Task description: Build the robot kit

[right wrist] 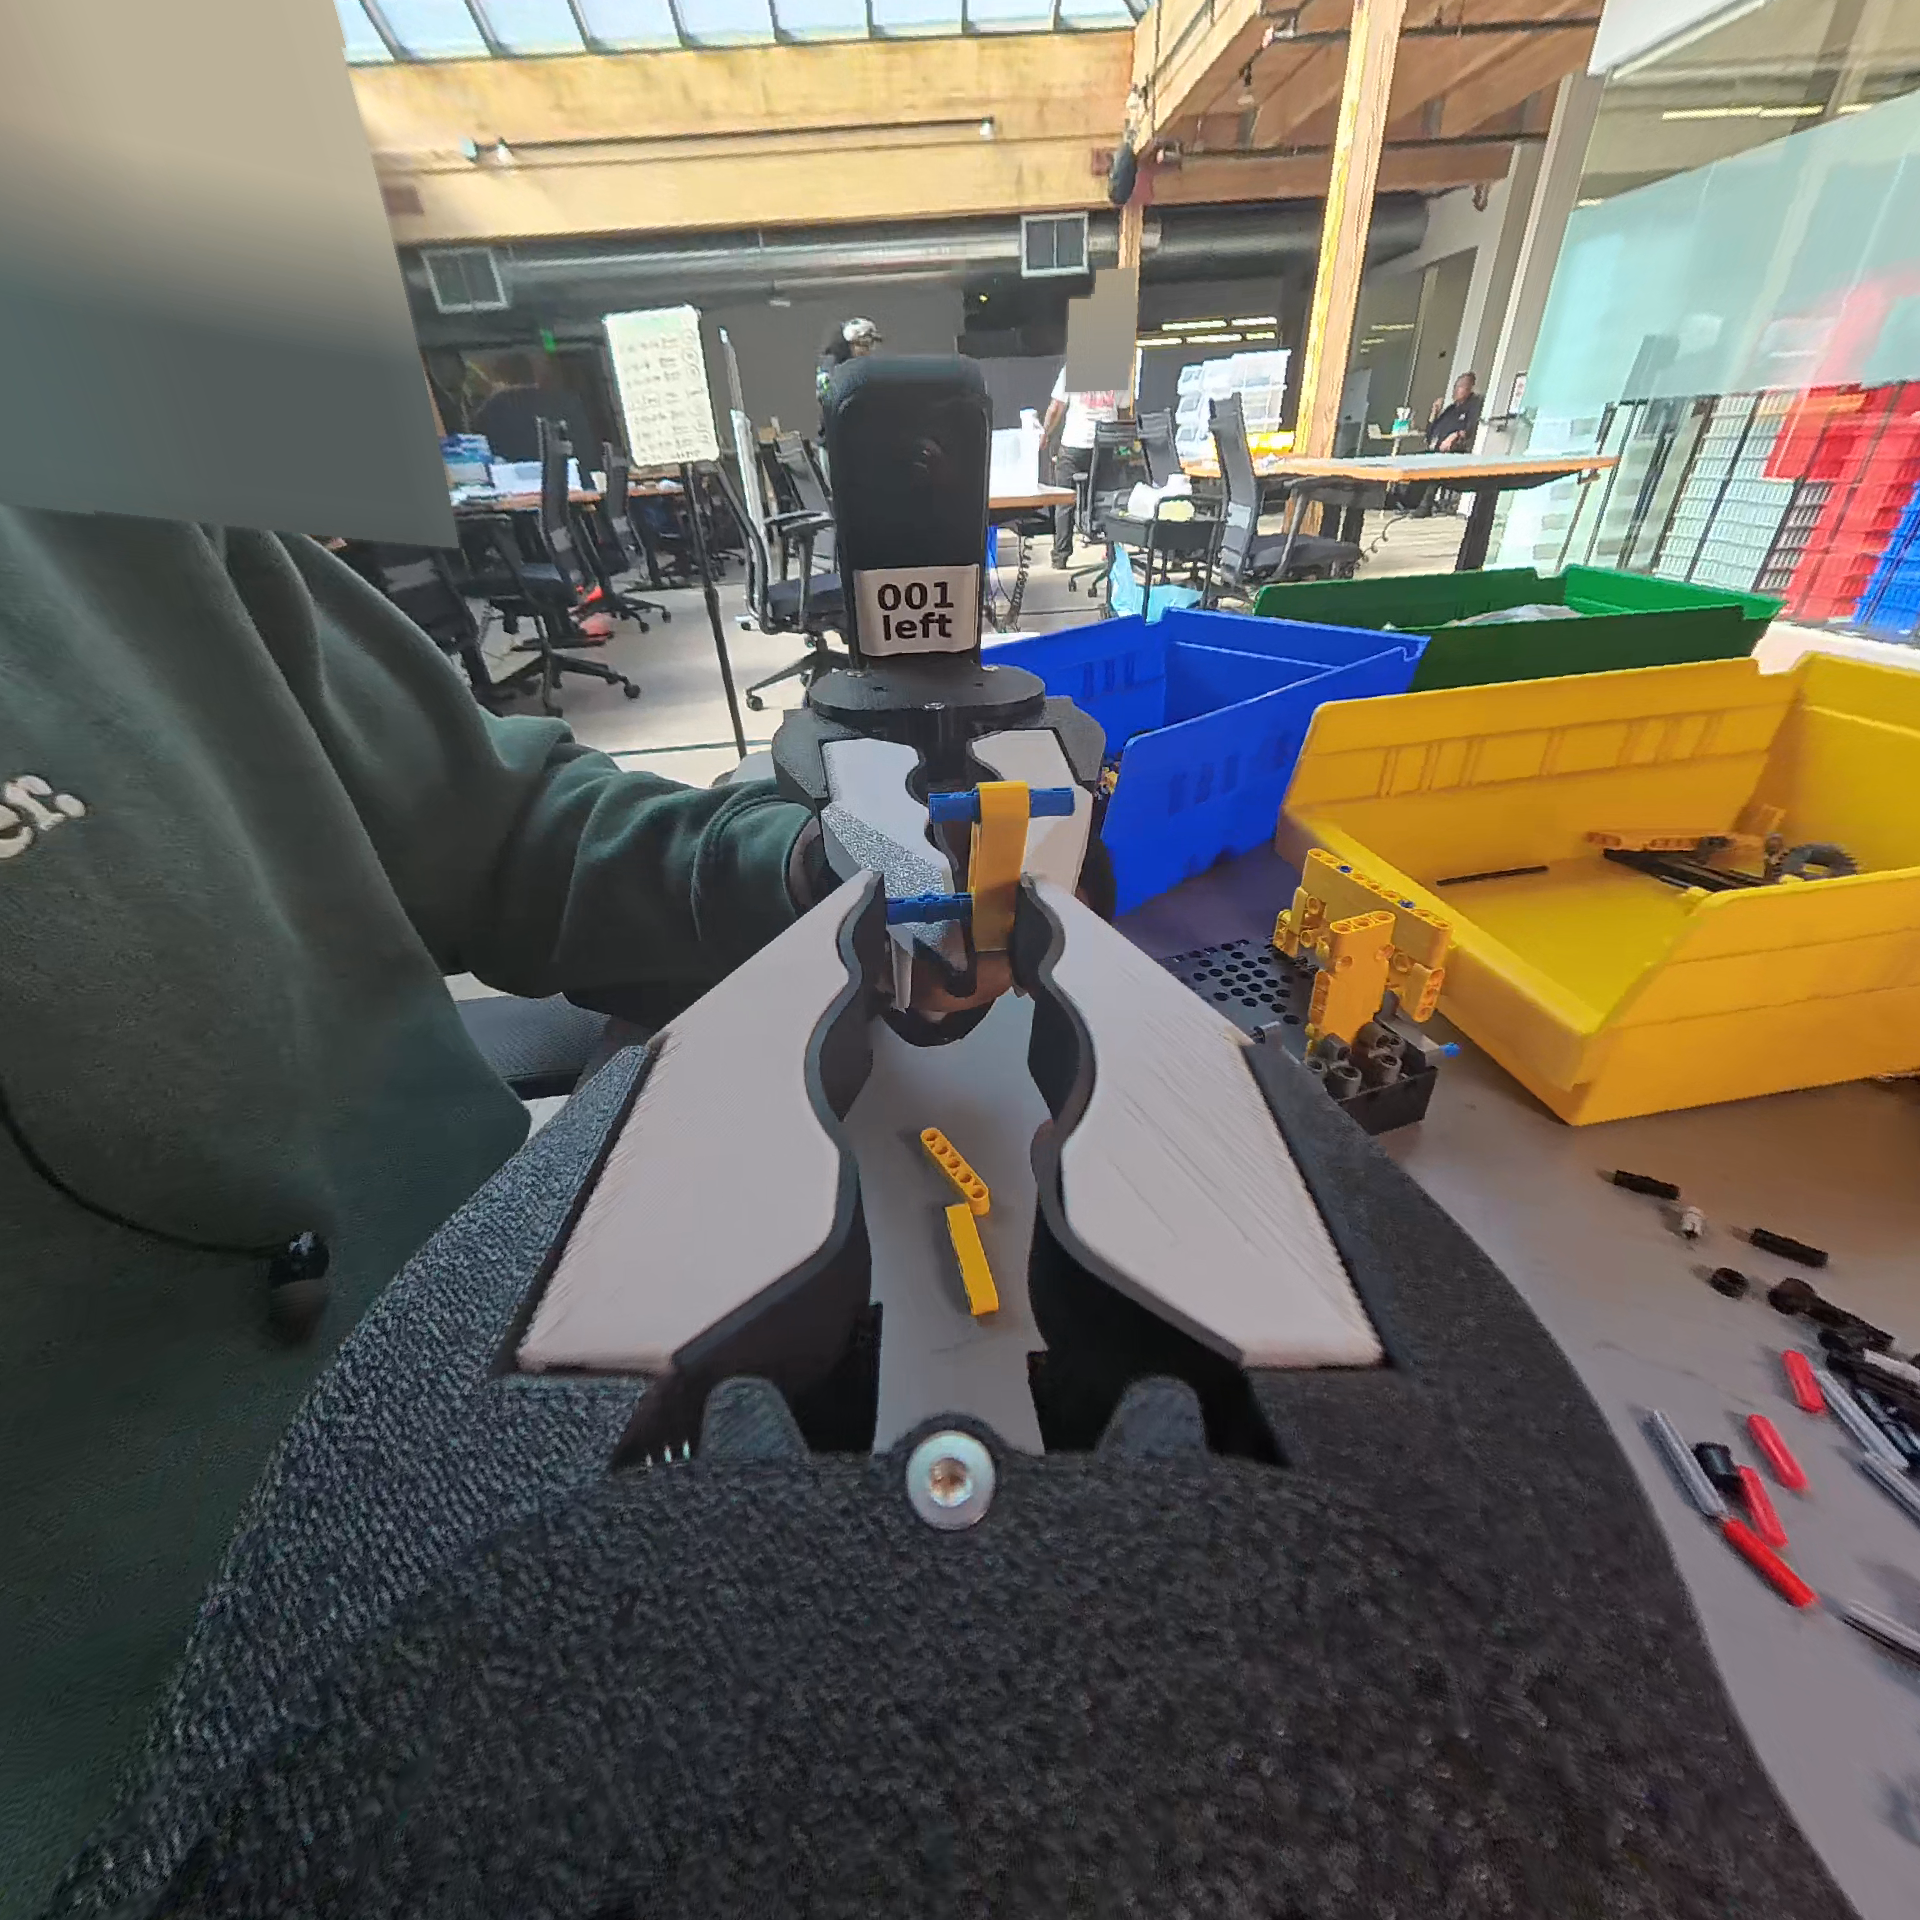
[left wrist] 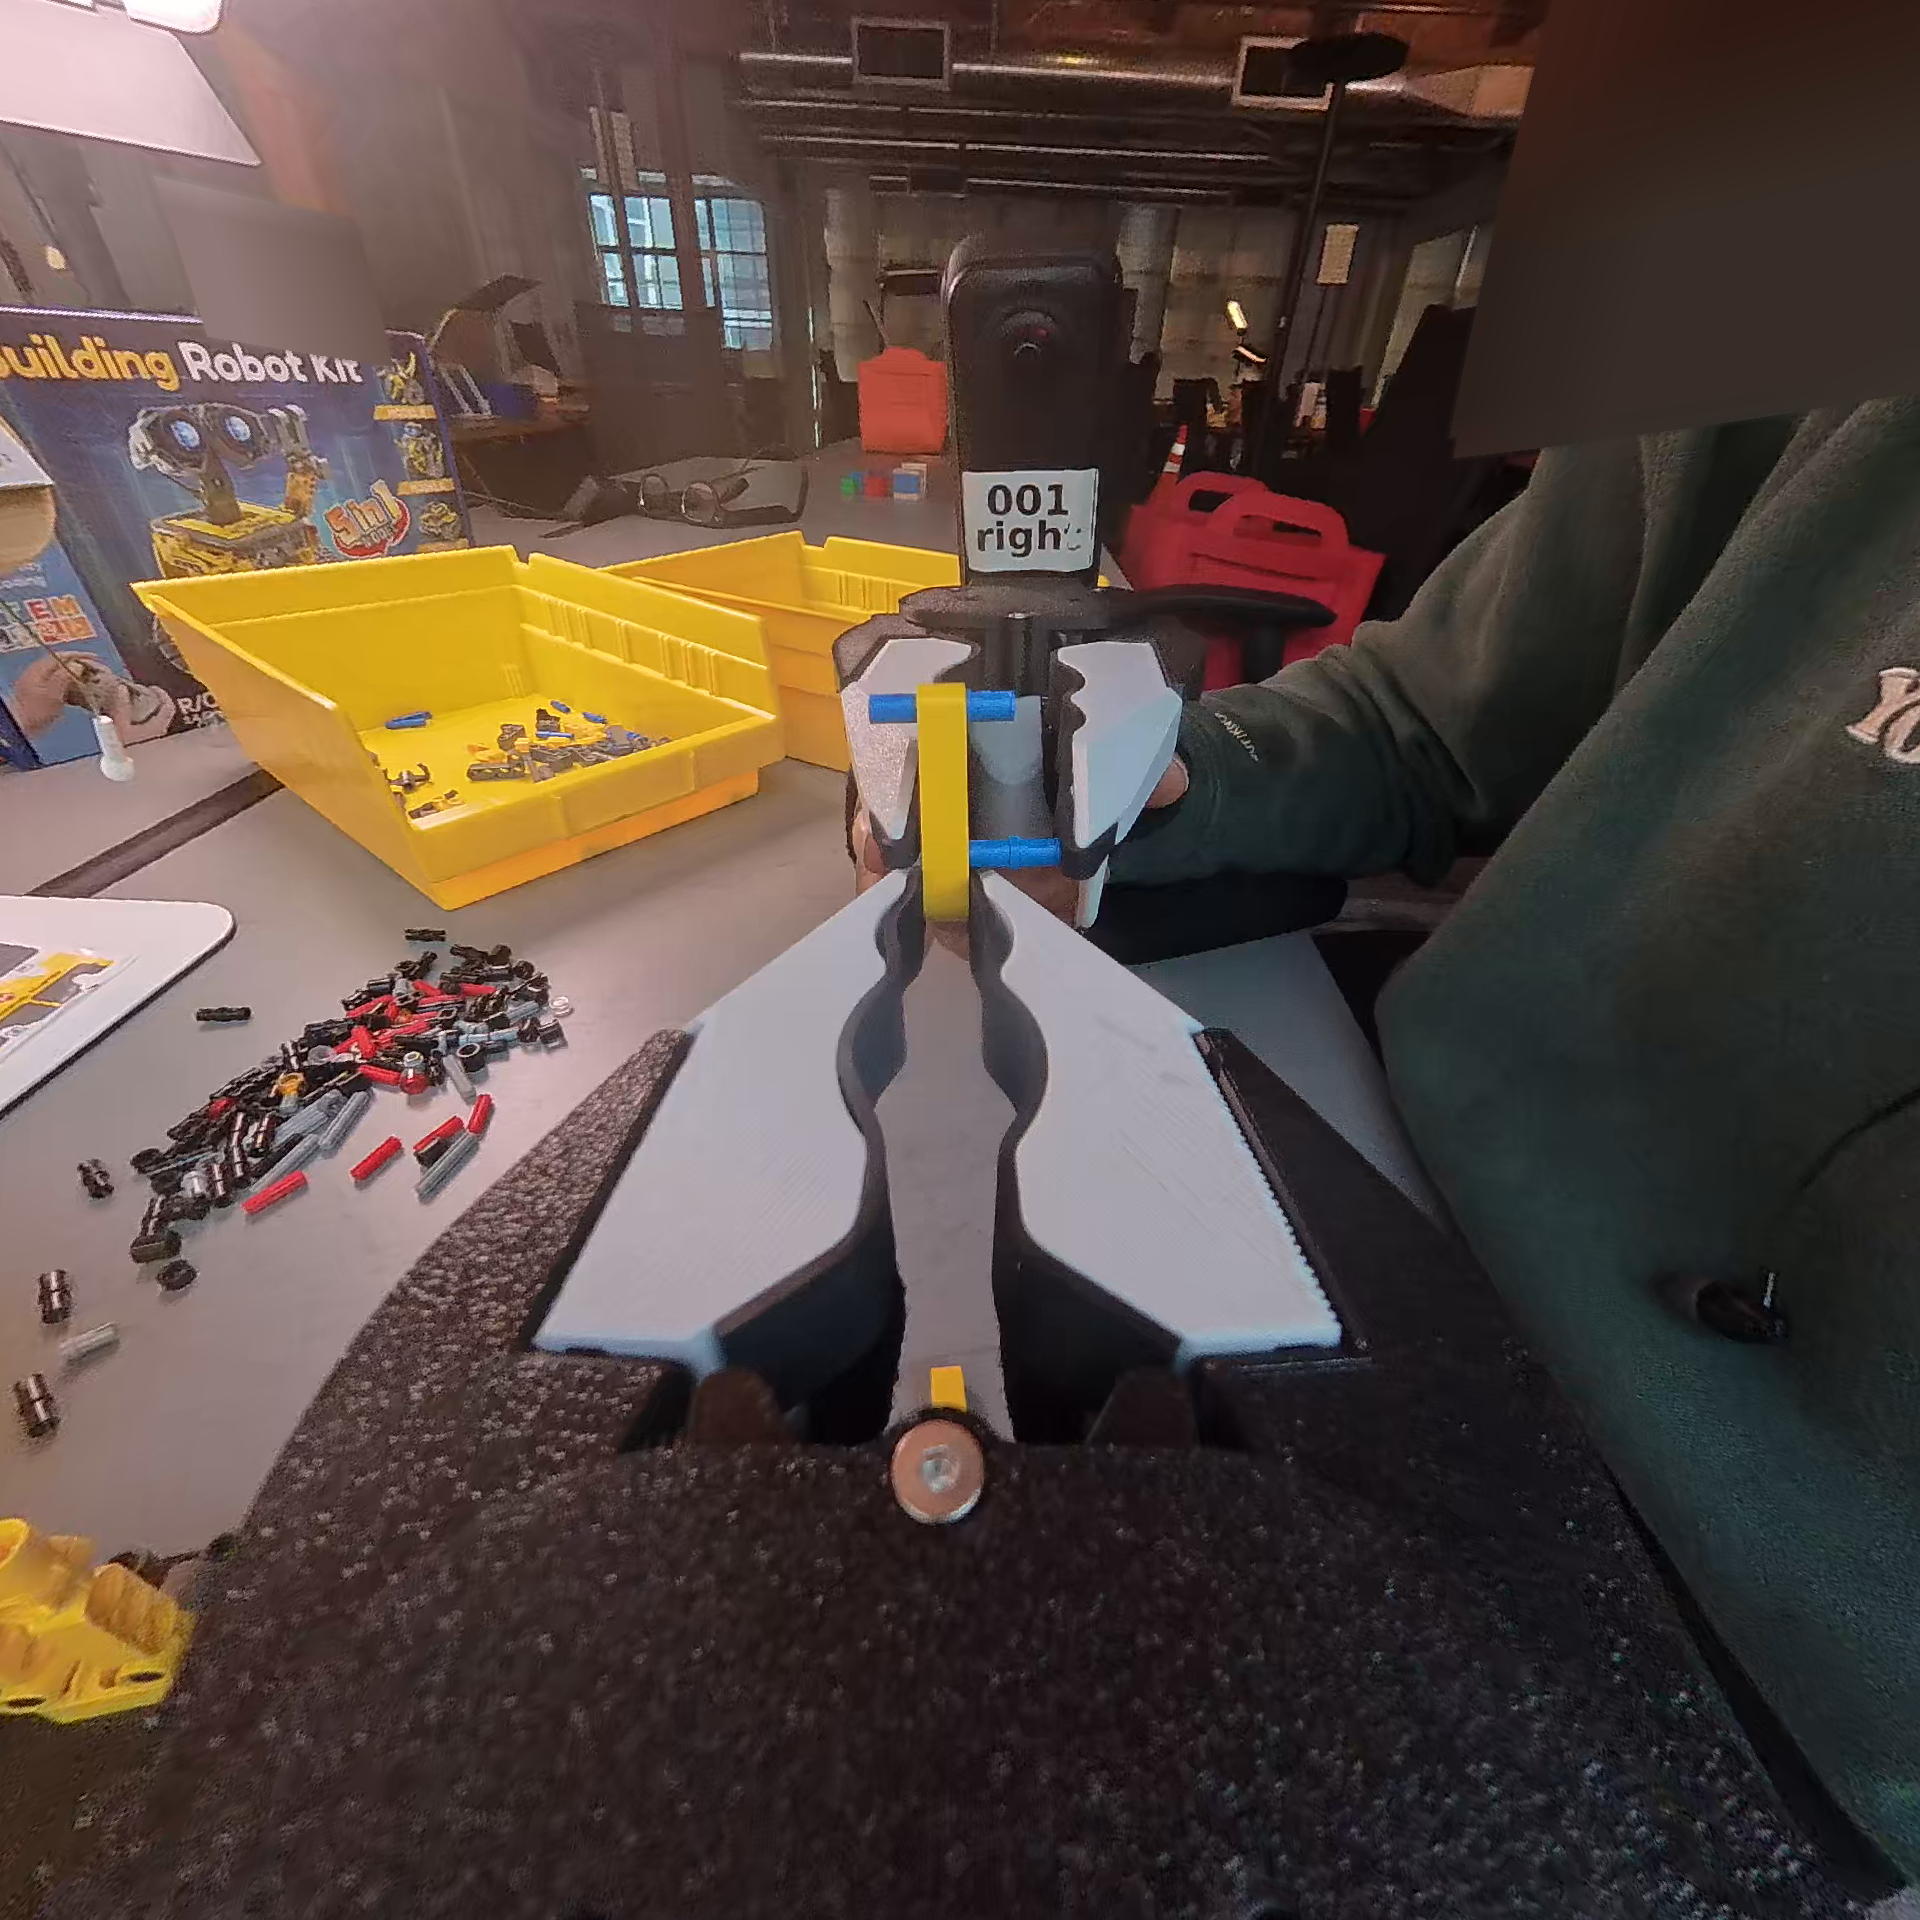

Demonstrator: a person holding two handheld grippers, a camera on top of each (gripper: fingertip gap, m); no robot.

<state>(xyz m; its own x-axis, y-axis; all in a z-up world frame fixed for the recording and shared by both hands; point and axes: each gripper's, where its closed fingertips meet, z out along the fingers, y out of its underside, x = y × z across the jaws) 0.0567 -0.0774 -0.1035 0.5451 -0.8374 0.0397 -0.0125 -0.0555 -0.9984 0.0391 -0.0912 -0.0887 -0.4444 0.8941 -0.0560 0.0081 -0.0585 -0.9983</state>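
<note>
Broadly, bench [left wrist: 675, 883]: grey, carrying the bins, the loose parts and a part-built model.
Person: a dark green sleeve [left wrist: 1455, 727] reaches in from the right in the left wrist view, behind the facing tool.
Bins: a yellow bin [left wrist: 260, 675] stands far left with a few pieces in it. In the right wrist view another yellow bin [right wrist: 1662, 997] sits to the right, with a blue bin [right wrist: 1195, 727] farther off.
Model: a yellow block assembly [right wrist: 1361, 956] stands just beside that right-hand yellow bin.
Heap: small black, red and grey connectors [left wrist: 395, 1049] lie scattered near left.
Left claw [left wrist: 948, 899]: fingers drawn together, pinching the lower end of the yellow beam.
Right claw [right wrist: 951, 904]: narrowed across the beam's lower end, one finger at the pin's tip, the other against the beam.
Yellow beam [left wrist: 943, 790]: upright in the air between both tools, above the bench.
Upper blue pin [left wrist: 891, 709]: seated, sticking out both sides.
Lower blue pin [left wrist: 1016, 854]: sticking out one side only.
Spare beams [right wrist: 956, 1169]: two lie on the bench below.
</note>
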